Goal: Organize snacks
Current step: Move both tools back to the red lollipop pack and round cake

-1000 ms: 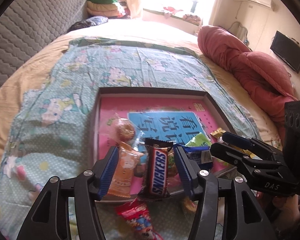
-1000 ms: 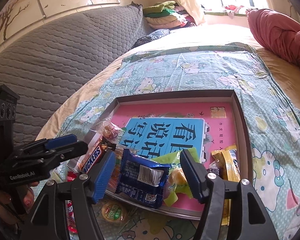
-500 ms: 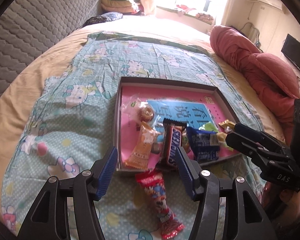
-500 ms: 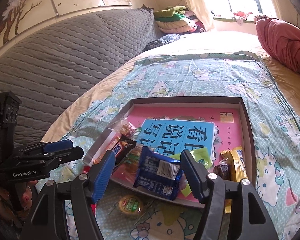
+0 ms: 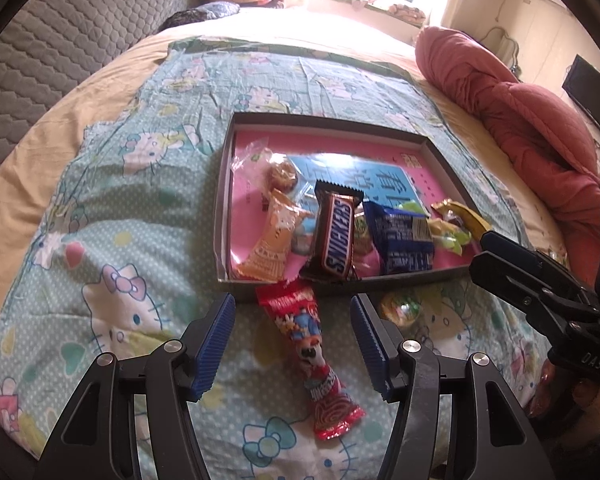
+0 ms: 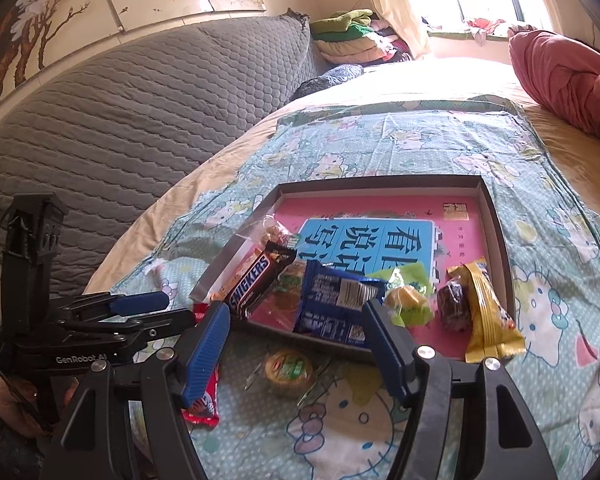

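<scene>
A shallow brown box [image 5: 230, 136] [image 6: 496, 224] with a pink and blue bottom lies on the bed. In it are a Snickers bar [image 5: 337, 236] [image 6: 252, 282], a blue packet [image 5: 400, 240] [image 6: 334, 306], an orange packet [image 5: 274, 240], a yellow packet [image 6: 486, 312] and small sweets. A red packet [image 5: 310, 344] and a round green-wrapped sweet [image 5: 400, 308] [image 6: 290, 368] lie on the sheet in front of the box. My left gripper [image 5: 292, 344] is open and empty above the red packet. My right gripper [image 6: 296, 352] is open and empty above the round sweet.
The bed has a light blue cartoon-cat sheet [image 5: 112, 216]. A grey quilted headboard [image 6: 120, 120] is on the left, a red bundled quilt [image 5: 532, 120] on the right. Folded clothes [image 6: 348, 36] are stacked by the window.
Both grippers have pulled back from the box toward the near bed edge. The Snickers bar, earlier between my left fingers, now lies in the box. The red packet and round sweet have come into view.
</scene>
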